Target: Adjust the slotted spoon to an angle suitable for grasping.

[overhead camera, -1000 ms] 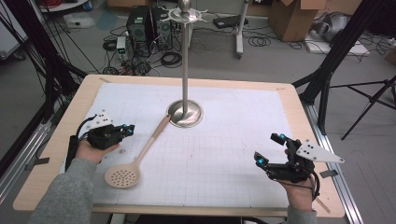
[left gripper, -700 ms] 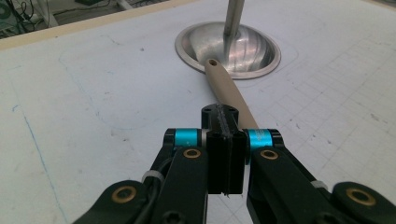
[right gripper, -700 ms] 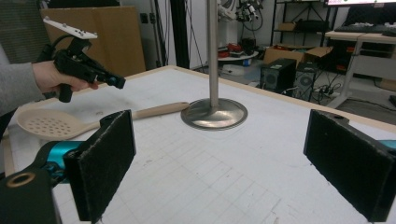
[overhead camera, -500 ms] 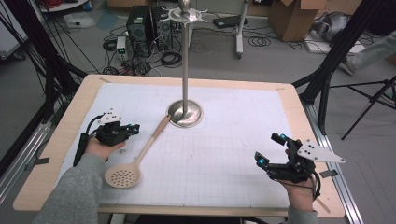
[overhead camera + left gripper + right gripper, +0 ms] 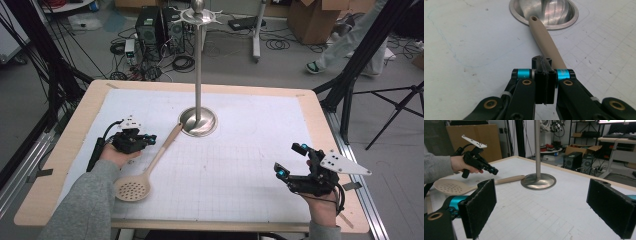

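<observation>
A beige slotted spoon (image 5: 131, 190) lies on the white mat, its handle (image 5: 546, 40) running up to the base of a metal stand (image 5: 198, 121). My left gripper (image 5: 151, 138) hovers just left of the handle's middle. Its jaws (image 5: 541, 60) are pressed together with nothing between them, and the handle passes behind their right side. In the right gripper view the left gripper (image 5: 494, 172) hangs a little above the handle (image 5: 509, 179). My right gripper (image 5: 289, 159) rests at the table's near right with its jaws wide apart; its pads (image 5: 481, 205) hold nothing.
The stand's tall pole (image 5: 198, 65) rises from a round base (image 5: 538, 181) at the middle back of the mat. The wooden table edge (image 5: 65, 150) frames the gridded mat. Beyond the table are computers, cables, tripods, boxes, and a person's leg at the far right.
My left gripper has moved right and slightly down, closer to the spoon's handle. The right gripper and the spoon have stayed where they were.
</observation>
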`<state>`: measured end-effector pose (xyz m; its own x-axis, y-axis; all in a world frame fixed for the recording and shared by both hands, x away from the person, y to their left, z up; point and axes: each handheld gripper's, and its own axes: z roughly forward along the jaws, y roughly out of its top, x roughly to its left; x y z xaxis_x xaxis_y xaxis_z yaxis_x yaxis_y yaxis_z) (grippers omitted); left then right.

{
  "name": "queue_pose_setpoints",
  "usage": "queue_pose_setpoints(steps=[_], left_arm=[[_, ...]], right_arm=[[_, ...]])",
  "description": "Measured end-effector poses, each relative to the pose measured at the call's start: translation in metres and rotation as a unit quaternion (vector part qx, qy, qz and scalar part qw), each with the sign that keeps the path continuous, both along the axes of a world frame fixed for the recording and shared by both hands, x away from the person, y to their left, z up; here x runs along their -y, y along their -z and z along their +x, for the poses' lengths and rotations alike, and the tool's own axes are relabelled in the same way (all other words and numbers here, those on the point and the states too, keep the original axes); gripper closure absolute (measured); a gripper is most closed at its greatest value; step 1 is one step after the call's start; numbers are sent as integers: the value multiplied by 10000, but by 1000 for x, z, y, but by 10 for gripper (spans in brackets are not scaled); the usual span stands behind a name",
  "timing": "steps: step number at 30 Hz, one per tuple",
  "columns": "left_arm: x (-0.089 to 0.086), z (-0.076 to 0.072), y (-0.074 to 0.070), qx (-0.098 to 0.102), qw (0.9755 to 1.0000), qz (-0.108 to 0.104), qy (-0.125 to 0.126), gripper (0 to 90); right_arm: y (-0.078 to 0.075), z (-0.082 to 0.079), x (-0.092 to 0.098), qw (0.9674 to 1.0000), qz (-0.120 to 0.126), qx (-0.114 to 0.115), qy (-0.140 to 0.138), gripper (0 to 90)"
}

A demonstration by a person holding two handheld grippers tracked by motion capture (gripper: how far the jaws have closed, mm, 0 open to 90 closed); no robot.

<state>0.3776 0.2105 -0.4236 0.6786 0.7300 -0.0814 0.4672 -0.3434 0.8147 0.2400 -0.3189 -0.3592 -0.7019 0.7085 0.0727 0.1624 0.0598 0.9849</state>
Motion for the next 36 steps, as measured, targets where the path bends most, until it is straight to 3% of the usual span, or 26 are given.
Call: queue_pose_setpoints(steps=[6,7,15,36], left_arm=[[8,4,7,-127,9997,166,125,897],[9,6,11,-190,9993,272,171,897],[15,8,18,-331,9982,332,378,897],[16,7,19,-348,9980,251,469,898]], right_arm=[[0,0,1,10000,5,18,-9,84],[0,-1,1,10000,5,17,-8,85],[-1,-2,3,10000,21,45,18,85],[-1,-4,6,10000,44,31,50,84]])
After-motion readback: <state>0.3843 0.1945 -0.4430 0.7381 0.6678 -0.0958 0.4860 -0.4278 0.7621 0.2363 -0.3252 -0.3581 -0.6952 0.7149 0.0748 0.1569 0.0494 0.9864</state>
